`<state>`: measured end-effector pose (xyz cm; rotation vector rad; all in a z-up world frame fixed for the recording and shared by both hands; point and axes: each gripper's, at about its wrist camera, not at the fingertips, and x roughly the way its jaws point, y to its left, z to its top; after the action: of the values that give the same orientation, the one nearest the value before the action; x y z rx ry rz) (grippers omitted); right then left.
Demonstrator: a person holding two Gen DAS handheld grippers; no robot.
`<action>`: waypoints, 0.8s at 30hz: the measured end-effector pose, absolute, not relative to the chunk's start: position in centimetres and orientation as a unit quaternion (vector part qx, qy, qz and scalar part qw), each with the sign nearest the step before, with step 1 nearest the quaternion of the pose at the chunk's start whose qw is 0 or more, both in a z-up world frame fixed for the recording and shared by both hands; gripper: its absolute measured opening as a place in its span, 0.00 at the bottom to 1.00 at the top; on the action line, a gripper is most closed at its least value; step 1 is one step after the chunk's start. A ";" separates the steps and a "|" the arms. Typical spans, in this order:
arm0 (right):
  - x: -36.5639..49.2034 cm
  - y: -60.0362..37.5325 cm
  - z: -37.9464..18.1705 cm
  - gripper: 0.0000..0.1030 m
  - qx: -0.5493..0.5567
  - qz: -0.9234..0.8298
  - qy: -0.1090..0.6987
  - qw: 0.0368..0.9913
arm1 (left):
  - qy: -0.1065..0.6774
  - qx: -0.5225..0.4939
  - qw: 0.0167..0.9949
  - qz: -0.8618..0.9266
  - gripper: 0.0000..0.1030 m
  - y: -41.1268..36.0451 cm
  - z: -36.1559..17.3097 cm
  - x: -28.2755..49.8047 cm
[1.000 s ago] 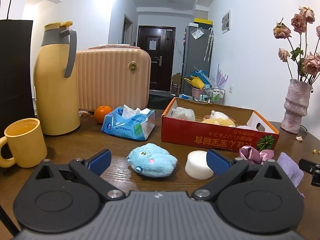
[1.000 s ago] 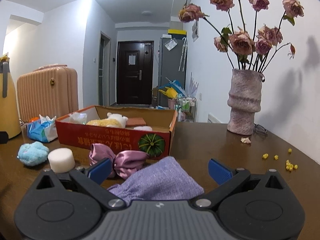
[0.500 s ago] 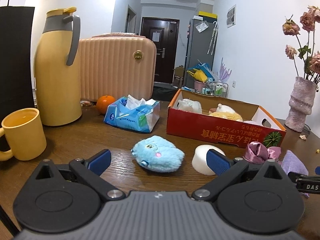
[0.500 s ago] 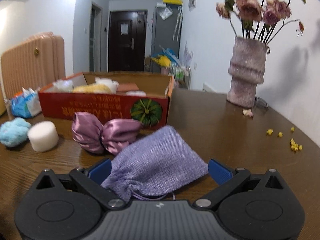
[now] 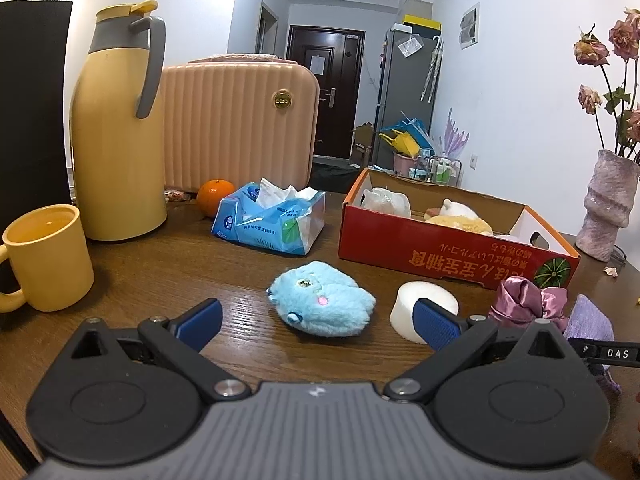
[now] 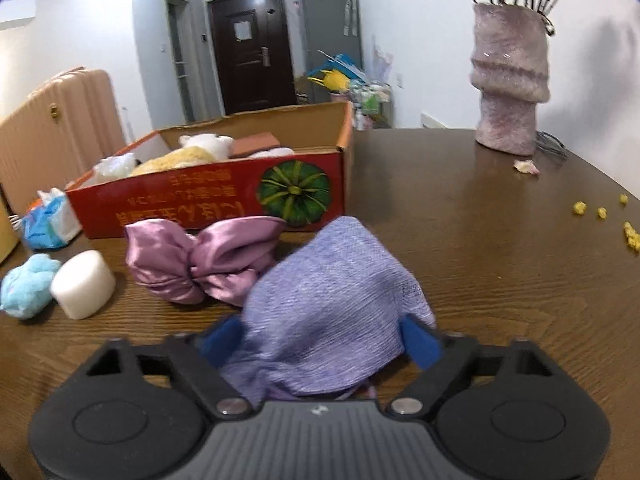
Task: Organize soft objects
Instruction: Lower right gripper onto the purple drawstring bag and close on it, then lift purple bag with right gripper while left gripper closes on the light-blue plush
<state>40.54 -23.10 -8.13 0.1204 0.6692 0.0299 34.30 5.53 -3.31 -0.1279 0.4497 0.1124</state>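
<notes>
A blue plush toy [image 5: 322, 299] lies on the wooden table between the fingers of my open left gripper [image 5: 316, 320], just ahead of them. A white foam cylinder [image 5: 424, 308] sits to its right, behind my right fingertip. A pink satin bow [image 6: 204, 260] and a lilac cloth pouch [image 6: 332, 300] lie in front of the red cardboard box [image 6: 200, 196], which holds plush toys. My right gripper [image 6: 320, 338] has its blue pads against both sides of the pouch, partly closed on it.
A yellow mug [image 5: 44, 256], a yellow thermos [image 5: 116, 128], an orange [image 5: 214, 196], a tissue pack [image 5: 272, 220] and a pink suitcase [image 5: 236, 124] stand at the left and back. A vase [image 6: 508, 80] stands at the far right, with yellow crumbs [image 6: 600, 212] nearby.
My right gripper moved forward over the lilac pouch and its fingers closed in on it. My left gripper edged closer to the blue plush toy.
</notes>
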 end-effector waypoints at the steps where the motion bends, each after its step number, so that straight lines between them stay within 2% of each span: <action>1: 40.4 -23.0 -8.1 0.67 0.059 0.022 0.326 0.943 | 0.224 -0.063 0.971 0.056 1.00 5.5 -3.3 34.3; 3: 40.1 -22.7 -7.9 0.51 0.055 0.027 0.322 0.945 | 0.225 -0.062 0.971 0.056 1.00 5.4 -3.4 34.3; 6: 39.7 -22.9 -7.7 0.35 0.064 0.037 0.316 0.946 | 0.227 -0.062 0.970 0.056 1.00 5.4 -3.4 34.3; 9: 39.2 -22.9 -7.2 0.31 0.066 0.033 0.301 0.951 | 0.228 -0.062 0.970 0.057 1.00 5.4 -3.4 34.4; 16: 37.8 -24.3 -5.6 0.30 0.091 0.009 0.240 0.966 | 0.240 -0.061 0.967 0.057 1.00 5.5 -3.9 35.1; 24: 37.7 -25.5 -5.1 0.30 0.105 -0.014 0.208 0.972 | 0.255 -0.038 0.964 0.057 1.00 5.7 -4.9 37.6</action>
<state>37.73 -25.55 -5.08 0.2122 0.4192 -0.0287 37.55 5.66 -4.87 -0.0764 0.5168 0.1150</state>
